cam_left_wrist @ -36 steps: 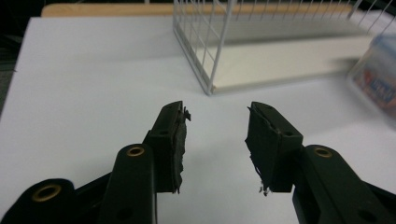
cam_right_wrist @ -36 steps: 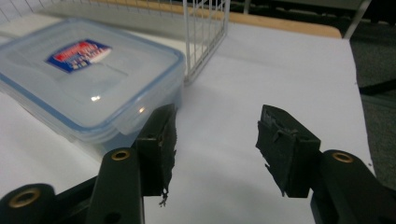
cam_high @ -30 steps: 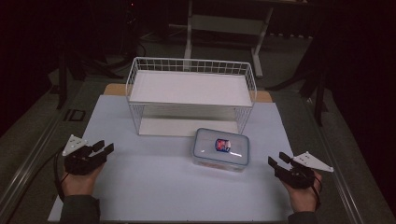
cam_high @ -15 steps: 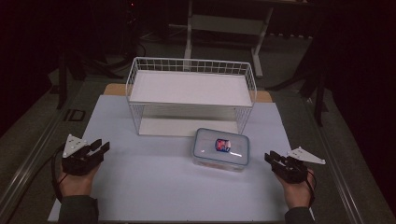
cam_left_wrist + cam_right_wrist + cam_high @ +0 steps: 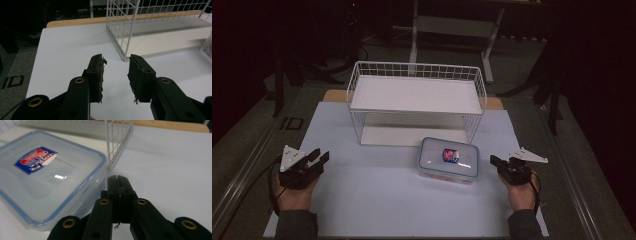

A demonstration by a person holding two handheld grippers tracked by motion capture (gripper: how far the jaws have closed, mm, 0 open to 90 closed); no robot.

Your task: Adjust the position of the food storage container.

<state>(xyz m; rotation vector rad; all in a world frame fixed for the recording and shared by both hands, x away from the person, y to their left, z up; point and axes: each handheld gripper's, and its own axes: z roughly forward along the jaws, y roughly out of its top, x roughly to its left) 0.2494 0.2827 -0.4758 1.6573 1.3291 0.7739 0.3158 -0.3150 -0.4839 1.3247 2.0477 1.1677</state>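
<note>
Clear plastic box (image 5: 448,159) w/ blue-rimmed lid, red/blue label (image 5: 450,154) on top; lid on, lying flat on white counter (image 5: 377,200). Sits just in front of white wire rack (image 5: 417,101), near its right front corner. Contents can't be made out.

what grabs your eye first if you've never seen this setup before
The white wire rack stands at the far middle of the pale table, its shelf bare. Just in front of its right end sits a clear lidded food box with a red and blue label. A hand-held claw flanks each side: the left claw gapes open, the right claw is closed beside the box.
</note>
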